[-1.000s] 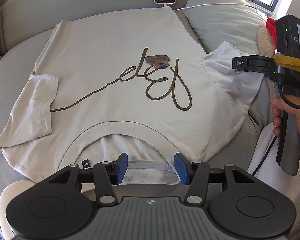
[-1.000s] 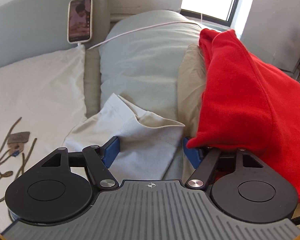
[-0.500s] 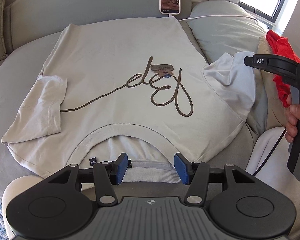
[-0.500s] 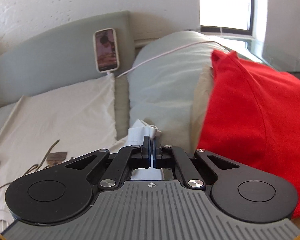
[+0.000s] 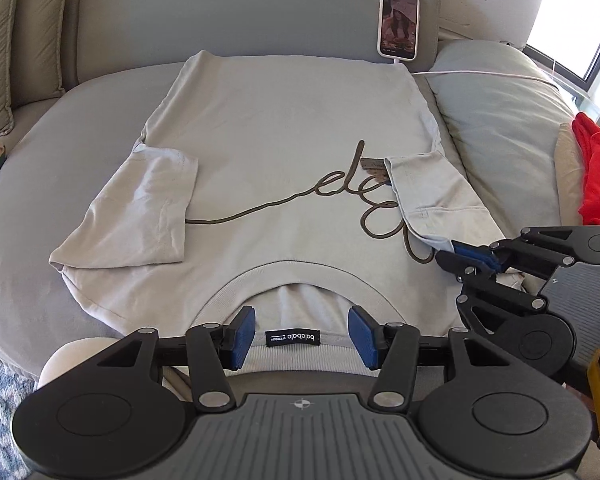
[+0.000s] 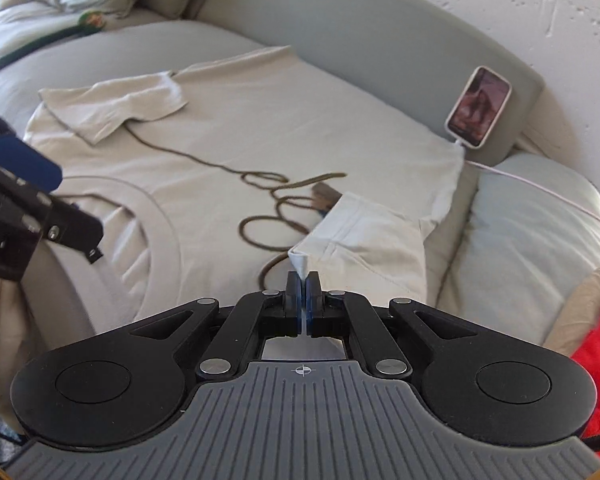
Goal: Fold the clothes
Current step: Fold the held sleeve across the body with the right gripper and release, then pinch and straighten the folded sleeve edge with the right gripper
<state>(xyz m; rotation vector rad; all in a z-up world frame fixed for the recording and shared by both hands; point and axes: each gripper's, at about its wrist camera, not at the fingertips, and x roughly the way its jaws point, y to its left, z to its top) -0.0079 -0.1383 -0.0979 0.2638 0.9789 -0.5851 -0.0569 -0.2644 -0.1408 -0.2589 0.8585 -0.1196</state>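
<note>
The right hand-held gripper (image 6: 302, 280) pinches the cream cotton T-shirt's (image 5: 284, 128) sleeve (image 6: 364, 232) at three o'clock; the left hand-held gripper (image 5: 302, 334) gapes open around the collar at six.

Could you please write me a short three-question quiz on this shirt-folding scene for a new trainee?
1. True or false: the right tool is shut on a sleeve of the beige T-shirt.
2. What leans against the headboard? A) phone B) book C) lamp
3. Fill in: the left tool hovers open at the shirt's ____.

Key: 1 true; 2 A, the phone; 3 collar.
</note>
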